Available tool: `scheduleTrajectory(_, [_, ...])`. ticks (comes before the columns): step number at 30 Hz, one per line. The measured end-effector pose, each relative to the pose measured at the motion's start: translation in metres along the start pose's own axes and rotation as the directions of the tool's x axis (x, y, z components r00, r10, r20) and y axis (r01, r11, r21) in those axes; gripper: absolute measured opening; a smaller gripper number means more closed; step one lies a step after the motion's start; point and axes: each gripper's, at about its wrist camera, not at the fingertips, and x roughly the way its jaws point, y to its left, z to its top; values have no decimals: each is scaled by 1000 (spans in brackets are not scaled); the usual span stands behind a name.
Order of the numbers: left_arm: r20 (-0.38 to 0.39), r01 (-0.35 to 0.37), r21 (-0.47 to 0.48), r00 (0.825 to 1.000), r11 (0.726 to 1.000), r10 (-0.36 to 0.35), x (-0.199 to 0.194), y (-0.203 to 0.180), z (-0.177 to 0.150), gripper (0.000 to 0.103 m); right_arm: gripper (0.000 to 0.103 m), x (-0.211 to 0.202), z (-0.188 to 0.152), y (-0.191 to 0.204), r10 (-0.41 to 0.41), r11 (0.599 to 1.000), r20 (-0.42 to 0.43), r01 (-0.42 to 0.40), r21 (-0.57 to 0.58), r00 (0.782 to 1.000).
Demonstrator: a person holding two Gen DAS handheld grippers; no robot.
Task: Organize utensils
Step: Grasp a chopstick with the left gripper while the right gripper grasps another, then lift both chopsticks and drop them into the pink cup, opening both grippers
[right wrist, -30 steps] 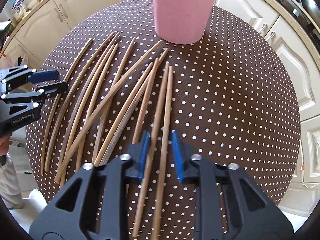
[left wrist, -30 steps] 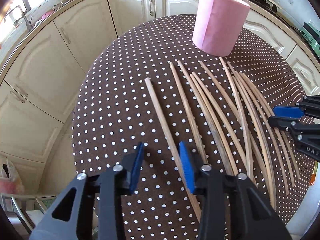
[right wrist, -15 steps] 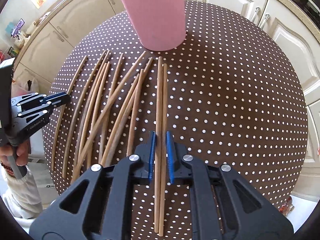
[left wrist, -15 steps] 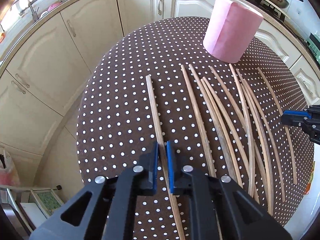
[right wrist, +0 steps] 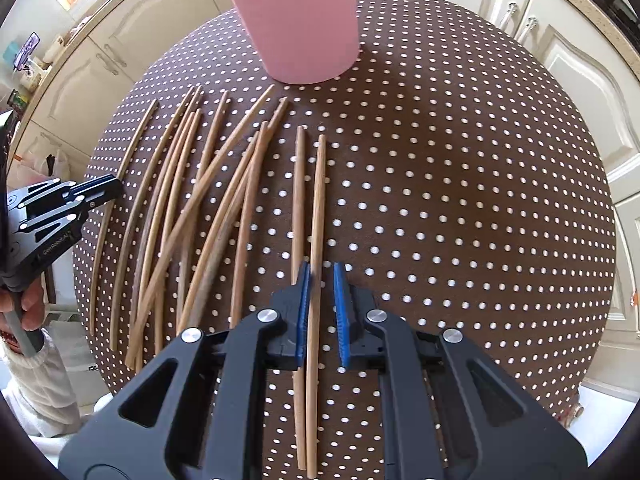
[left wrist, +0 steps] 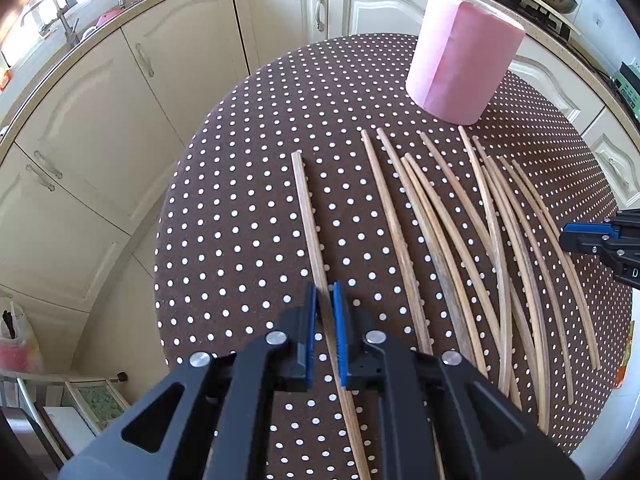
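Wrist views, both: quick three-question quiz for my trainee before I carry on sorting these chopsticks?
1. True or false: the pink holder stands upright.
2. How many chopsticks run between the right gripper's jaws? A none, B one, C three.
3. Which chopstick do the left gripper's jaws straddle?
Key: 1 true; 2 B; 3 the leftmost chopstick, lying apart from the rest.

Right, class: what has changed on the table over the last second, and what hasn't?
The left gripper closed on the lone chopstick at the left. The right gripper closed around two chopsticks; now only one chopstick lies between its fingers, its neighbour outside. The pink cup and the loose pile stayed put.
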Motion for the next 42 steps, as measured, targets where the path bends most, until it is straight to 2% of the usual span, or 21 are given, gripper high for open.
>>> scheduleTrajectory(6, [3, 4, 9, 1000, 1000, -4, -1, -2, 0, 6, 11, 8, 14, 15, -78, 996, -29, 76, -54, 997])
scheduleTrajectory(8, [9, 31, 0, 999, 1000, -31, -1, 0, 0, 6, 7, 10, 20, 26, -107, 992, -28, 104, -67, 994])
scheduleTrajectory(10, [20, 51, -8, 998, 999, -51, -2, 2, 0, 6, 6, 11, 20, 27, -96, 994, -18, 95, -58, 995])
scheduleTrajectory(14, [88, 110, -34, 990, 993, -107, -15, 10, 3, 6, 6, -1, 6, 22, -66, 997, 49, 68, -35, 997])
scheduleTrajectory(17, [181, 167, -41, 971, 985, -157, -37, 12, 7, 6, 6, -23, 0, 18, -33, 999, 138, 38, -29, 990])
scheduleTrajectory(19, [264, 211, -33, 944, 977, -195, -57, 11, 12, 6, 6, -43, -1, 19, -14, 999, 211, 21, -31, 977])
scheduleTrajectory(22, [387, 268, -9, 889, 963, -243, -85, 4, 22, 6, 6, -73, 1, 23, 13, 999, 337, 0, -37, 941])
scheduleTrajectory(25, [500, 295, 25, 824, 955, -268, -110, -6, 38, 6, 6, -103, 7, 24, 32, 999, 450, -14, -44, 892])
scheduleTrajectory(28, [608, 323, 54, 740, 945, -288, -128, -22, 55, 6, 6, -132, 13, 29, 52, 998, 555, -32, -44, 830])
scheduleTrajectory(31, [681, 343, 70, 670, 937, -296, -140, -38, 77, 6, 6, -160, 33, 35, 47, 999, 638, -22, -46, 769])
scheduleTrajectory(34, [746, 332, 79, 605, 940, -277, -144, -48, 97, 6, 6, -182, 53, 34, 58, 998, 682, -41, -41, 729])
scheduleTrajectory(35, [768, 326, 78, 583, 942, -265, -145, -50, 103, 6, 6, -184, 59, 32, 53, 999, 691, -36, -39, 721])
scheduleTrajectory(38, [813, 324, 71, 530, 943, -243, -147, -54, 123, 6, 6, -197, 68, 23, 67, 998, 712, -62, -34, 699])
scheduleTrajectory(42, [854, 322, 61, 474, 945, -217, -145, -61, 147, 6, 6, -211, 82, 14, 78, 996, 734, -80, -32, 675])
